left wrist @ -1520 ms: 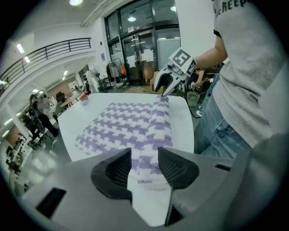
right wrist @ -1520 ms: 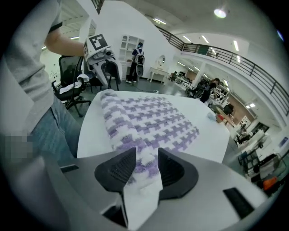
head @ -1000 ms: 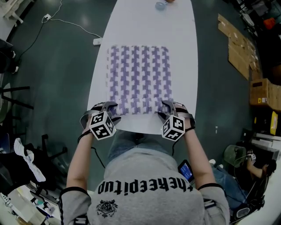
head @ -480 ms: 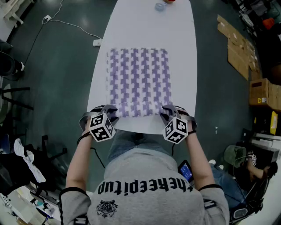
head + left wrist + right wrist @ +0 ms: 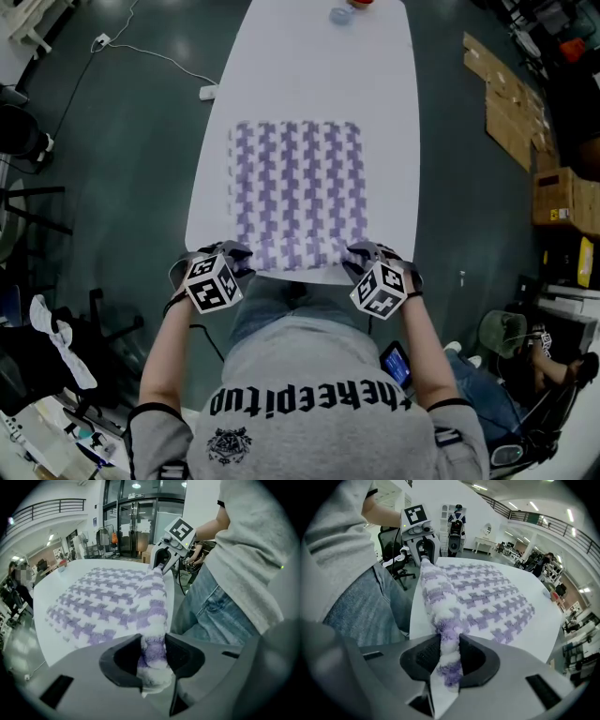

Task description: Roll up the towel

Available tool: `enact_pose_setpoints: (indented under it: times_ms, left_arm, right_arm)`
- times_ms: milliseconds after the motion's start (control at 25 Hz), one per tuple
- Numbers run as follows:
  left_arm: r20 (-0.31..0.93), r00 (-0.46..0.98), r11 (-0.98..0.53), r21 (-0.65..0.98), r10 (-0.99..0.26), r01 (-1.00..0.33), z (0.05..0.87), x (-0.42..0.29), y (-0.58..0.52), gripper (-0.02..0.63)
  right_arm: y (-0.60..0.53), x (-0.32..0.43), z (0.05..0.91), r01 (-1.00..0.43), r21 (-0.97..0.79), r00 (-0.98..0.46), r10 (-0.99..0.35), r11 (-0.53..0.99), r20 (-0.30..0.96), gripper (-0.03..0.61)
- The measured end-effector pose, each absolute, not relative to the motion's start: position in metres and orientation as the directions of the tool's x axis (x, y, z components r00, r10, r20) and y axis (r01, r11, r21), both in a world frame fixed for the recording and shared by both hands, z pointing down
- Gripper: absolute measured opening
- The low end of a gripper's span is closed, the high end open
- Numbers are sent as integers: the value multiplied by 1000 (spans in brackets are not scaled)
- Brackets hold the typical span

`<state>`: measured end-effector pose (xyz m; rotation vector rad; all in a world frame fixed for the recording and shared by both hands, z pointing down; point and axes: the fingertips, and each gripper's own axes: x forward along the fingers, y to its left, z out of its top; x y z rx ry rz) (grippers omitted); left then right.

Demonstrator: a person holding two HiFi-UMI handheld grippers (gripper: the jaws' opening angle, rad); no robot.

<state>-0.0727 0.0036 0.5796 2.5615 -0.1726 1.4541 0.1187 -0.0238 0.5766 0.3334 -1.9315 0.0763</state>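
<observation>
Purple-checked towel (image 5: 295, 187) lies flat on the worktop (image 5: 319, 66), its edge at the worktop's near end clamped by our left gripper (image 5: 153, 654) and right gripper (image 5: 447, 656), jaws just closed on it, so we should lift both corners level and curl them tightly toward its far end.

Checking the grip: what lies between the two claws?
The towel's bunched near edge spans from left claw to right claw, both having just closed on it; nothing else. Both gripper views show it.
</observation>
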Motion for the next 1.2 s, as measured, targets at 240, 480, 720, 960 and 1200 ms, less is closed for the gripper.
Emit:
enact_pose_setpoints:
  times_ms: [240, 480, 720, 960, 1200]
  left_arm:
    - [814, 580, -956, 188, 23, -226, 576, -66, -18, 147]
    - [791, 611, -933, 210, -13, -291, 565, -100, -53, 149]
    - [785, 618, -913, 216, -48, -346, 563, -94, -99, 149]
    - [786, 614, -898, 218, -70, -381, 576, -93, -112, 149]
    - [794, 599, -887, 198, -105, -418, 583, -94, -109, 149]
  right_arm:
    - [-44, 128, 572, -329, 33, -394, -169, 944, 904, 120]
    - [-77, 101, 560, -368, 35, -413, -198, 929, 889, 129]
    - [-119, 111, 559, -399, 41, -405, -216, 916, 888, 133]
    - [-133, 113, 573, -413, 82, -379, -254, 907, 890, 133]
    - [-131, 116, 578, -432, 128, -355, -299, 893, 886, 133]
